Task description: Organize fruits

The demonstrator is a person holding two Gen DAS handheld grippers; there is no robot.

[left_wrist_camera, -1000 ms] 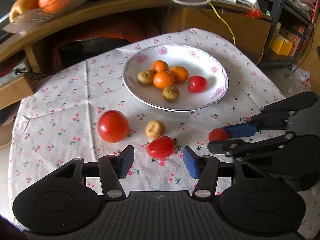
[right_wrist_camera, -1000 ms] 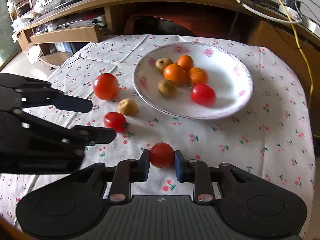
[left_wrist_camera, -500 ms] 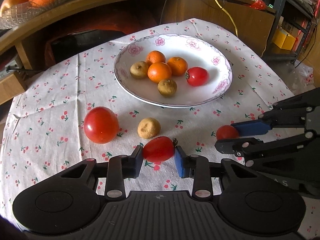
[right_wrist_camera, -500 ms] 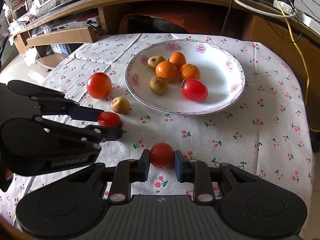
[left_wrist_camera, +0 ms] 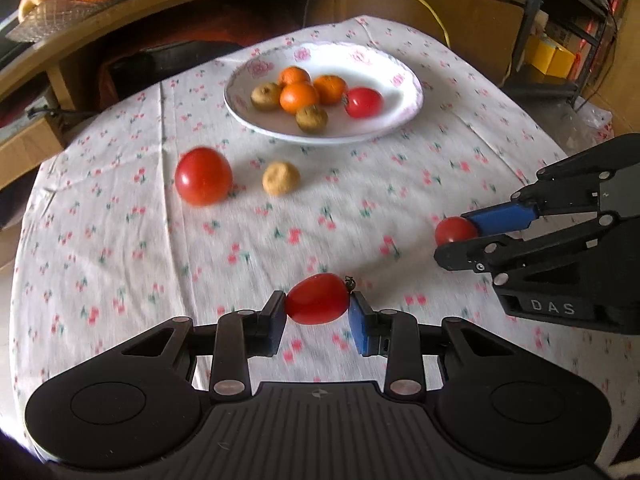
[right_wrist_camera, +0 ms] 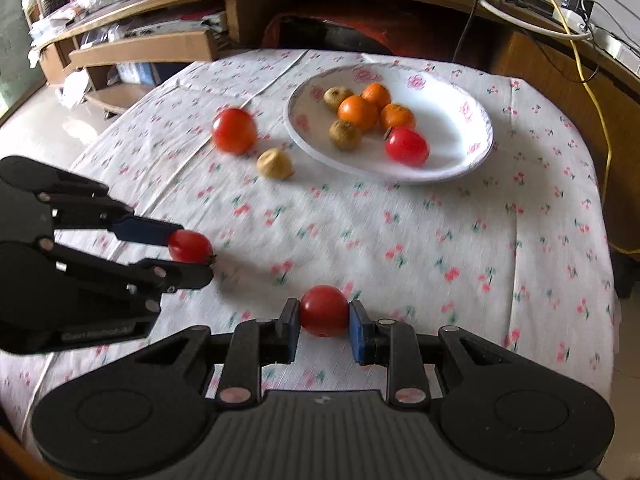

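Across the cloth-covered desk (left_wrist_camera: 120, 240), the white plate (right_wrist_camera: 476, 148) waits well ahead with six fruits, while the left hand-held gripper (left_wrist_camera: 318, 316) — open a second ago — now clamps an oval tomato (left_wrist_camera: 318, 299) lifted clear, and the right hand-held gripper (right_wrist_camera: 324, 322) still pinches a round tomato (right_wrist_camera: 323, 311) — both ready for the plate.

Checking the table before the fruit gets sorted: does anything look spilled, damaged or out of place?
Nothing spilled or damaged. Only strays: a large red tomato and a small tan round fruit lie on the cherry-print tablecloth, outside the white floral plate.
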